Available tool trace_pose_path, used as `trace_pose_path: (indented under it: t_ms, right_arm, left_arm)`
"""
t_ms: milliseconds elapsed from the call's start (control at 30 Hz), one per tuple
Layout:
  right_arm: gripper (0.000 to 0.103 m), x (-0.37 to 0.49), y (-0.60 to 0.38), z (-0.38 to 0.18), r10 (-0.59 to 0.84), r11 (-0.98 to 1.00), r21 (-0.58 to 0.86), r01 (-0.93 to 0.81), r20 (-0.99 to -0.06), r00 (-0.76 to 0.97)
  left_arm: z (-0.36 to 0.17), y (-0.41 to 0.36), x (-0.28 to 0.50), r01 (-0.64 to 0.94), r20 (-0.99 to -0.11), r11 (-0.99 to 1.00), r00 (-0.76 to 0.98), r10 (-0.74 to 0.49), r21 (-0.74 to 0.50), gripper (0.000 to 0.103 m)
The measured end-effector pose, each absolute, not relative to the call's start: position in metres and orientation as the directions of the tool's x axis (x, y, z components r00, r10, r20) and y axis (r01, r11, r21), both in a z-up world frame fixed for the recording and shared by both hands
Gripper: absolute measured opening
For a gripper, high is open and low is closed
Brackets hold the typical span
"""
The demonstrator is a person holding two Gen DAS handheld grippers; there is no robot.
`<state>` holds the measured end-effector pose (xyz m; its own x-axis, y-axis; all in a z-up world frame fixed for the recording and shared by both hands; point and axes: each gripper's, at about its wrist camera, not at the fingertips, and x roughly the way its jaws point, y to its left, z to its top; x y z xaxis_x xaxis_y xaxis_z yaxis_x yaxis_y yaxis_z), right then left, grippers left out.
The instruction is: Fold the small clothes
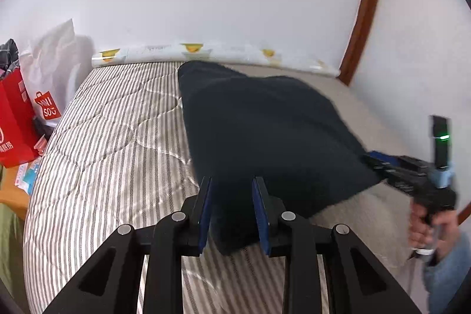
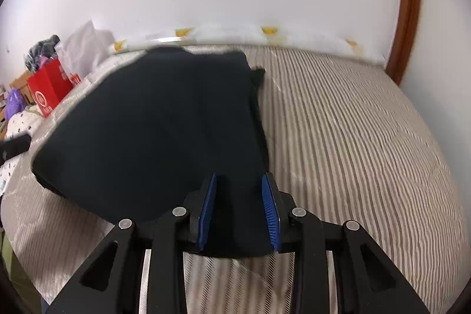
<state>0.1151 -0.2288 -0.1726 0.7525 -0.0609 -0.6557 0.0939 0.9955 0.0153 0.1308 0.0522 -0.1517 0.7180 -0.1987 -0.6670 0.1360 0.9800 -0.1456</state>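
Left wrist: red bag (image 1: 14,119) holds clothes (image 1: 8,56) (checked fabric) beside bed (image 1: 112,137).

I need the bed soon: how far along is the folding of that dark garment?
Done: the dark garment lies on the striped bed, seemingly doubled, a second layer peeking out at its right edge. In hand: left gripper and right gripper each have a near corner between their jaws, edge raised. Left: carrying that edge over and releasing.

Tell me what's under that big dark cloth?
Under the dark folded cloth lies the striped grey-and-white quilted bedcover, showing all around its edges. Whatever sits directly beneath its middle is covered, so nothing more can be seen there.
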Motion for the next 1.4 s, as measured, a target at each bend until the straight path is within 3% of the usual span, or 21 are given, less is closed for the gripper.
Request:
trace_pose_path:
  t_ms: [233, 400, 533, 800, 1000, 1033, 1067, 1167, 1267, 1400]
  right_arm:
    - [0.033, 0.12, -0.244, -0.142, -0.045, 0.996, 0.031, 0.086, -0.652, 0.757]
    - [0.037, 0.168, -0.248, -0.117, 0.025, 0.994, 0.096, 0.049, -0.651, 0.758]
    - [0.053, 0.222, -0.257, -0.109, 0.084, 0.982, 0.18, 0.048, -0.659, 0.748]
    - [0.054, 0.313, -0.269, -0.133, 0.165, 0.946, 0.306, 0.102, -0.731, 0.662]
    - [0.054, 0.355, -0.283, -0.158, 0.287, 0.874, 0.466, 0.139, -0.726, 0.625]
    - [0.045, 0.36, -0.282, -0.16, 0.3, 0.868, 0.478, 0.136, -0.723, 0.622]
    - [0.029, 0.363, -0.278, -0.159, 0.299, 0.876, 0.466, 0.121, -0.723, 0.623]
    - [0.009, 0.353, -0.271, -0.138, 0.282, 0.926, 0.378, -0.018, -0.658, 0.698]
    - [0.009, 0.341, -0.285, -0.126, 0.27, 0.93, 0.365, -0.049, -0.586, 0.764]
    - [0.009, 0.357, -0.287, -0.143, 0.251, 0.934, 0.358, -0.007, -0.638, 0.728]
  left_arm:
    - [-0.178, 0.054, 0.137, 0.171, -0.688, 0.976, 0.693, -0.215, -0.133, 0.029]
    - [-0.166, 0.07, 0.148, 0.186, -0.7, 0.96, 0.656, -0.282, -0.211, 0.031]
    - [-0.157, 0.078, 0.165, 0.174, -0.697, 0.968, 0.672, -0.25, -0.18, 0.038]
    - [-0.155, 0.083, 0.213, 0.161, -0.707, 0.971, 0.666, -0.238, -0.175, 0.043]
    - [-0.167, 0.078, 0.24, 0.167, -0.71, 0.967, 0.657, -0.253, -0.19, 0.051]
    - [-0.17, 0.077, 0.244, 0.166, -0.713, 0.966, 0.652, -0.258, -0.198, 0.051]
    - [-0.173, 0.077, 0.246, 0.16, -0.718, 0.966, 0.647, -0.257, -0.202, 0.052]
    - [-0.176, 0.078, 0.247, 0.155, -0.721, 0.965, 0.642, -0.261, -0.212, 0.056]
    - [-0.175, 0.078, 0.249, 0.159, -0.719, 0.96, 0.637, -0.278, -0.23, 0.058]
    - [-0.173, 0.071, 0.251, 0.162, -0.725, 0.967, 0.64, -0.253, -0.195, 0.058]
